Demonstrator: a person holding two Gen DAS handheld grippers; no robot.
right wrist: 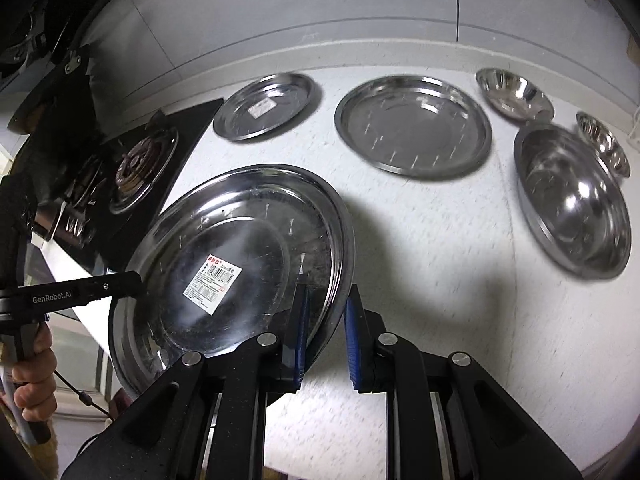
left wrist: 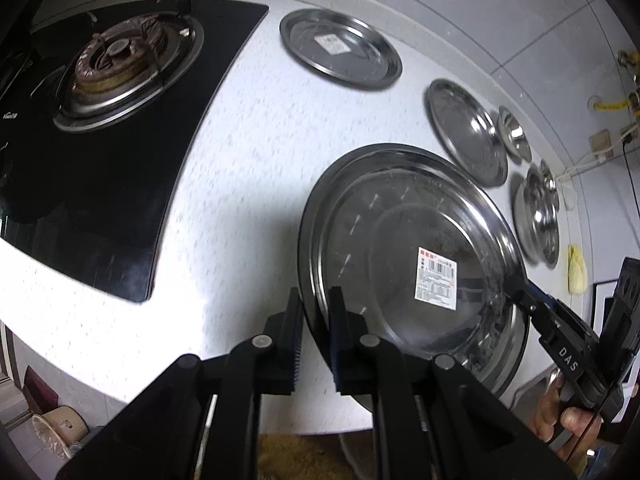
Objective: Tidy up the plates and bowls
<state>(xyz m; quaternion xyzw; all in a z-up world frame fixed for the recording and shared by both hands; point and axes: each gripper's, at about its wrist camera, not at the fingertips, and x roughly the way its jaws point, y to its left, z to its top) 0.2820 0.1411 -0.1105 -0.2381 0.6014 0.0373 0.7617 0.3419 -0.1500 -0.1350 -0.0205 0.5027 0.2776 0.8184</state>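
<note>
A large steel plate [left wrist: 400,248] [right wrist: 240,240] with a white barcode label is held between both grippers above the speckled counter and casts a shadow on it. My left gripper [left wrist: 316,296] is shut on the plate's near rim in the left wrist view. My right gripper [right wrist: 327,292] is shut on the opposite rim, one blue pad inside the plate and one outside. Each gripper also shows in the other's view, the right gripper [left wrist: 524,296] and the left gripper [right wrist: 134,284], each pinching the rim and held by a hand.
Along the back wall lie a small labelled plate [right wrist: 268,106], a medium plate [right wrist: 414,126], a small bowl [right wrist: 514,94], a large bowl [right wrist: 572,200] and another small bowl [right wrist: 604,146]. A black gas stove [left wrist: 120,64] takes up the counter's left end.
</note>
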